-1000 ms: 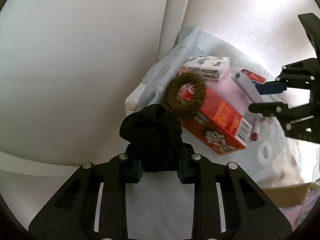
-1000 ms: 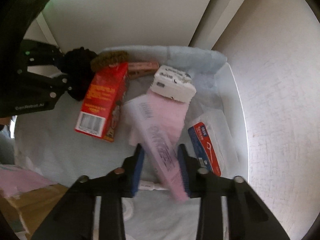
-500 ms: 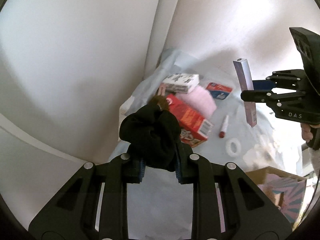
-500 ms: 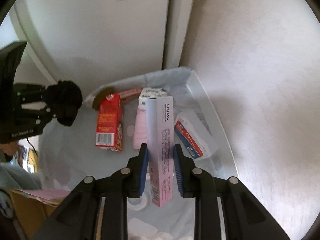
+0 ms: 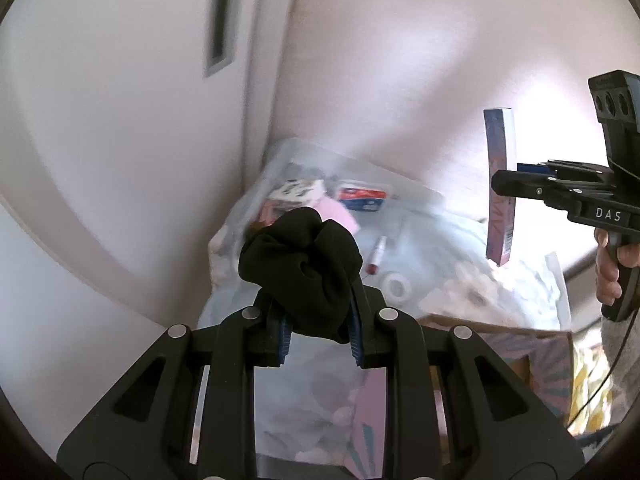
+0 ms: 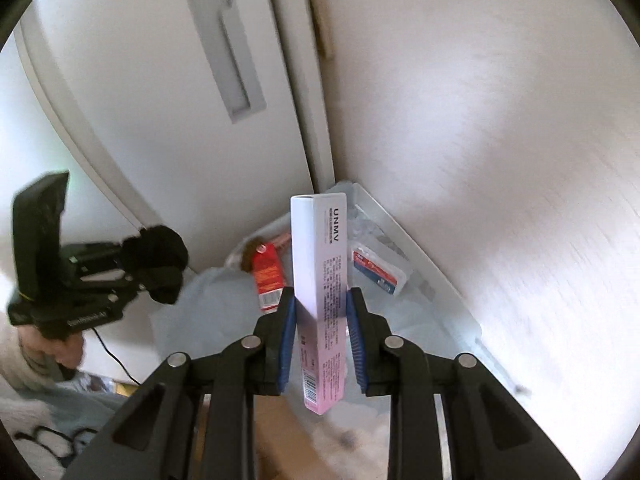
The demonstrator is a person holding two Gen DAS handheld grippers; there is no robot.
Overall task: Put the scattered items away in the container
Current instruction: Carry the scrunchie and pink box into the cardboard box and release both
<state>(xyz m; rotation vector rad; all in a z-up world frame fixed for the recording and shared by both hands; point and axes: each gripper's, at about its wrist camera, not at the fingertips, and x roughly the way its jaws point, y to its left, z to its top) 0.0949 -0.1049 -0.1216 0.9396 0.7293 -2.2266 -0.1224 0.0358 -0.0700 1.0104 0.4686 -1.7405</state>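
Observation:
My left gripper (image 5: 316, 312) is shut on a black scrunchie (image 5: 304, 272) and held high above the light blue cloth (image 5: 432, 248). My right gripper (image 6: 320, 304) is shut on a long pale pink box (image 6: 320, 264) that stands upright between the pads. The right gripper (image 5: 498, 186) and its pink box (image 5: 498, 184) also show at the right of the left wrist view. In the right wrist view the left gripper (image 6: 138, 276) and its scrunchie (image 6: 156, 256) hang at the left. A patterned cardboard box (image 5: 540, 344) sits low at the right, open.
On the cloth lie a red carton (image 6: 266, 276), a blue-red floss case (image 6: 378, 268), a small white box (image 5: 296, 188), a pink pack (image 5: 336, 216), a red-capped stick (image 5: 376, 256) and a tape roll (image 5: 396, 286). A wardrobe door (image 6: 160, 100) and a wall (image 6: 480, 120) close the corner.
Both grippers have risen with their items, so the cloth looks smaller and farther below. The right gripper rolled and the pink box went from slanted to upright.

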